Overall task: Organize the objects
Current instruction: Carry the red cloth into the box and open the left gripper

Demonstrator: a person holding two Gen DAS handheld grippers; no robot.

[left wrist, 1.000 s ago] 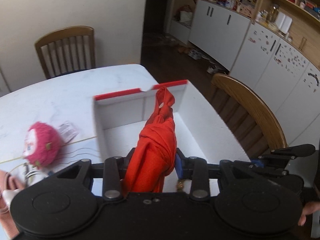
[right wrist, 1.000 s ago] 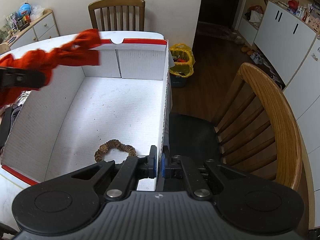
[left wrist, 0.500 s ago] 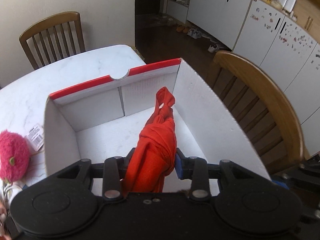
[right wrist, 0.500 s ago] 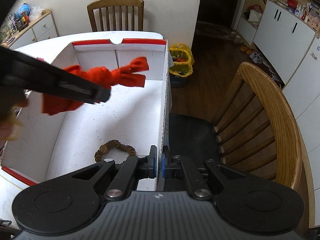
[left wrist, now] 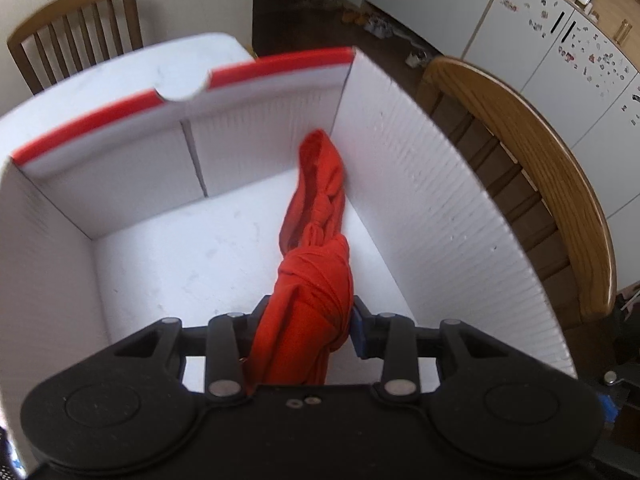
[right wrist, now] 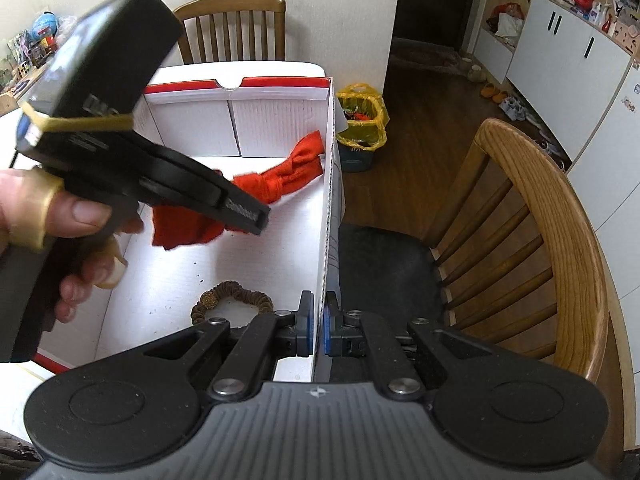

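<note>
Inside the white box [left wrist: 420, 184], the knotted red cloth [left wrist: 316, 264] hung over the floor near the right wall, its free end touching or just beside that wall, pinched between the pads of the left gripper [left wrist: 308, 320]. It was soft jersey-like fabric, twisted and wrapped into a lumpy roll with a floppy tail. A brown scrunchie [right wrist: 232, 302], ruffled and ring-shaped, already lay on the box floor, so one item seemed stowed and the cloth was not yet released; what else awaited sorting could not be seen. The box was ribbed corrugated board, stiff, with a red rim and a half-round notch. The right gripper [right wrist: 318, 330] had its jaws pressed on the box's right wall, apparently steadying it. A curved wooden chair [right wrist: 560, 240] stood beside.
</note>
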